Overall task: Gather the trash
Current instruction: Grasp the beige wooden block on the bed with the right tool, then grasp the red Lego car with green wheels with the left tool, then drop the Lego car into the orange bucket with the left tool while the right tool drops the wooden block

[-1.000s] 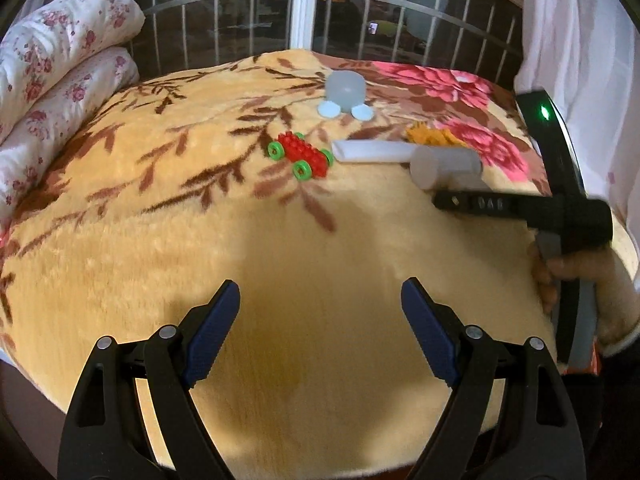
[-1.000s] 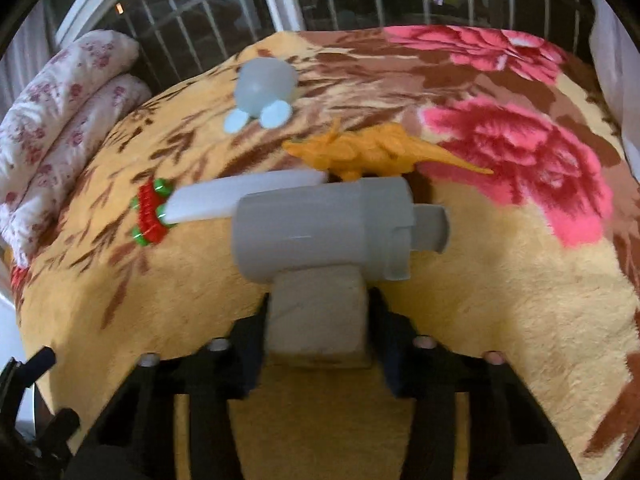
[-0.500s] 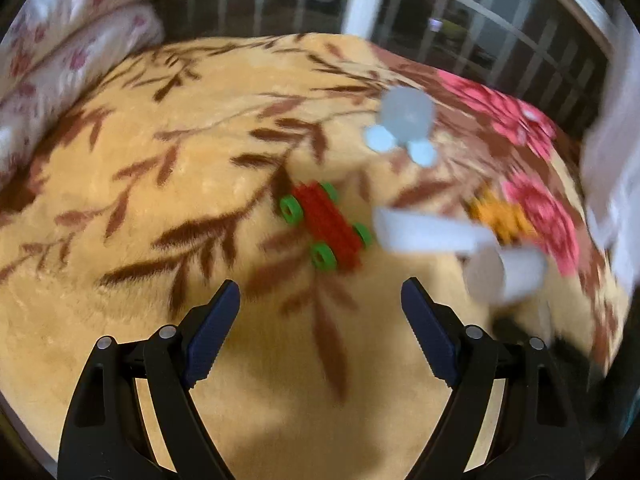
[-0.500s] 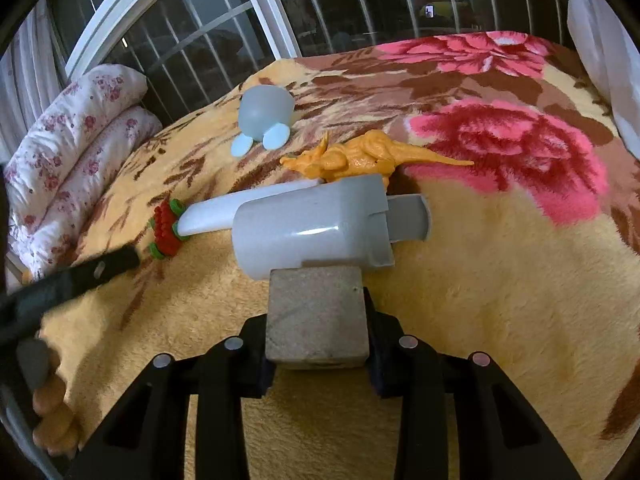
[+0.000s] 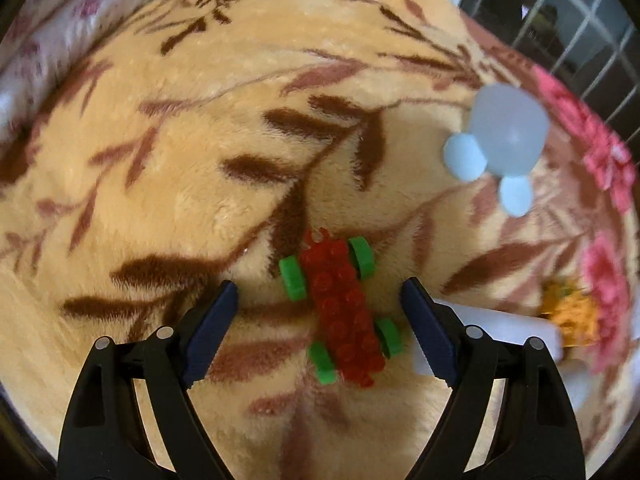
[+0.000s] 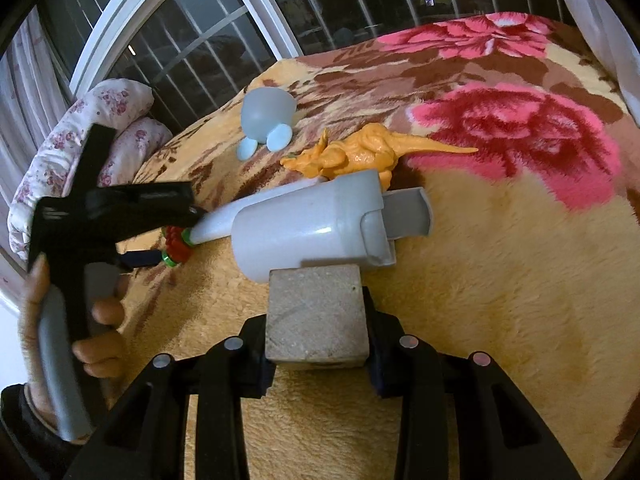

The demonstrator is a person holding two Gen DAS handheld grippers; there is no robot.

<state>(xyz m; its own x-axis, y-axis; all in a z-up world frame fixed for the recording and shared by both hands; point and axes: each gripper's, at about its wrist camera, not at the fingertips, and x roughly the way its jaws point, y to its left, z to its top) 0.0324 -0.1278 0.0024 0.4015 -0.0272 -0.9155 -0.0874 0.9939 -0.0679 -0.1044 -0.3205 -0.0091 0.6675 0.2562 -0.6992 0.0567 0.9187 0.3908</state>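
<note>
Brick car (image 5: 340,312), red with green wheels, lies on the blanket (image 5: 160,180) between the two fingers of the left tongs (image 5: 320,320), which stand wide open. Neither finger touches it. The car's long axis runs roughly along the fingers, tilted a little, so the pads face its wheeled sides.

Procedure for the grasp, as judged from the present layout:

1. Lower the left tongs until the pads are level with the wheels. The blanket is soft pile; press in lightly so the pads reach below the brick edge.
2. Centre the car. It sits slightly nearer the right-hand finger (image 5: 428,336), so shift toward that side before closing, or one pad will push the car sideways first.
3. Close on the wheel pairs evenly. The wheels may turn or pop off; a grip on the red body between them is likely firmer if the pads can reach it.
4. Keep clear of the white tube (image 5: 500,324), which lies just beside the car, behind the right-hand finger. Closing inward should move that finger away from it.

The right tongs (image 6: 316,320) are clamped on a tan block (image 6: 316,316), well apart from the car, with a grey canister (image 6: 312,224) just beyond the block. An orange dinosaur (image 6: 360,152) and a pale blue toy (image 6: 264,120) lie further from the car.
</note>
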